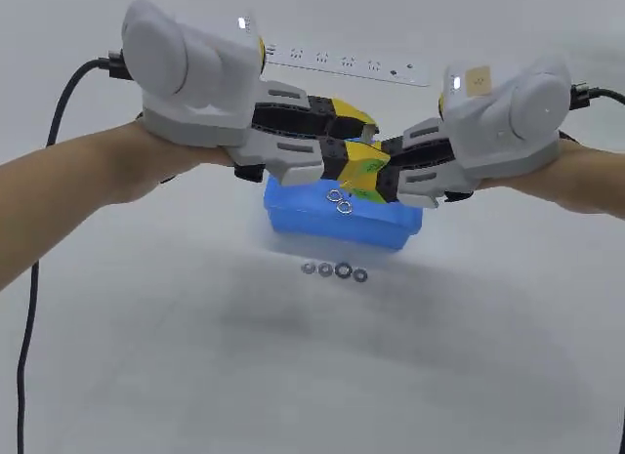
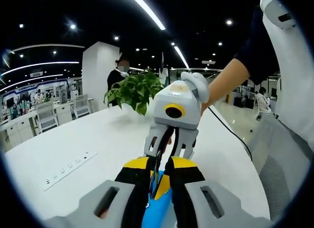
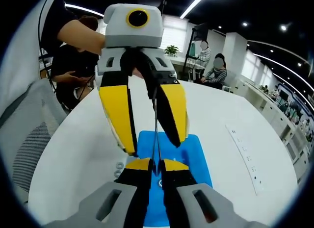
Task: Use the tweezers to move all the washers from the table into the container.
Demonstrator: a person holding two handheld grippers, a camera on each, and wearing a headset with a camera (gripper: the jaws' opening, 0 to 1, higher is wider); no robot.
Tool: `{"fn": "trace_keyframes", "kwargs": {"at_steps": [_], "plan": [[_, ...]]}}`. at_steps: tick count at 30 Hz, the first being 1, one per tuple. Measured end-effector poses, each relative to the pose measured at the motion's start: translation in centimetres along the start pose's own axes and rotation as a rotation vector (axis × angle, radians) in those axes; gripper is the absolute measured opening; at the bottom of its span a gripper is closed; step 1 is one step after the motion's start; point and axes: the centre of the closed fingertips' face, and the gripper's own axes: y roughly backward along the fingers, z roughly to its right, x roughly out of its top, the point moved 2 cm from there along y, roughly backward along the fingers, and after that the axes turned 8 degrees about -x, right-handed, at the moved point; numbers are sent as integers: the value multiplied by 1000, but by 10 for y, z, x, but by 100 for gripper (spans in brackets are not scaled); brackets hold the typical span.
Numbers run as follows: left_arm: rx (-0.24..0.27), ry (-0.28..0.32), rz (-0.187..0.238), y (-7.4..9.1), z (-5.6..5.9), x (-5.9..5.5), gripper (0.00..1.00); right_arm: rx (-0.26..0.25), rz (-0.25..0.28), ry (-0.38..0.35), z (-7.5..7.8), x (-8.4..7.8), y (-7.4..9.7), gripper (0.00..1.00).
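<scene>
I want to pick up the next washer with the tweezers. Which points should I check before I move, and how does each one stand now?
1. Tweezers held by the right gripper: ok, its jaws are closed on them.
2. Left gripper also gripping the tweezers: cannot tell.
3. All washers off the table: not ok, four washers lie in a row in front of the container.
4. Container open to receive: ok, two washers lie inside.
5. Tweezer tips lined up on a washer in the row: cannot tell; both grippers hang over the container, not over the row.
</scene>
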Motion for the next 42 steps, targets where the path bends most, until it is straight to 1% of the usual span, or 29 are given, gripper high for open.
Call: {"fn": "trace_keyframes", "kwargs": {"at_steps": [2, 5, 8, 11, 13, 15, 16, 18, 19, 28, 31, 33, 37, 39, 42], "plan": [[-6, -7, 1, 1, 1, 1, 13, 3, -1, 6, -1, 0, -1, 8], [-8, -6, -1, 3, 1, 2, 11, 7, 2, 6, -3, 2, -1, 8], [-8, 3, 12, 6, 0, 4, 10, 10, 3, 7, -4, 2, 0, 8], [-7, 2, 13, 7, 0, 4, 8, 10, 5, 5, -4, 3, 0, 8], [-13, 10, 16, 7, 1, 4, 8, 9, 5, 6, -4, 3, 0, 8], [-21, 5, 16, 7, 2, 3, 7, 14, 4, 7, -5, 3, -1, 8], [-22, -2, 14, 7, 2, 3, 7, 16, 3, 11, -5, 3, -1, 8], [-11, -37, 0, 8, 0, 3, 6, 19, 2, 10, -6, 3, -1, 9], [-20, -62, -2, 8, 2, 4, 6, 17, 5, 9, -5, 3, -1, 9], [-9, -56, 5, 8, -3, 6, 4, 9, 6, -2, -2, 4, 0, 10], [-11, -70, -2, 5, -1, 9, 4, 3, 9, 10, -2, 5, 1, 11], [-11, -85, -7, 3, 1, 11, 4, 5, 7, -9, -3, 5, 1, 12], [-14, -100, -21, 2, 2, 11, 4, -3, 4, -1, -2, 8, 2, 13], [-13, -108, -29, 3, 0, 10, 4, -3, 5, -1, -3, 10, 3, 15], [-2, -109, -26, 5, -3, 12, 4, -1, 6, 1, -5, 14, 4, 21]]}}
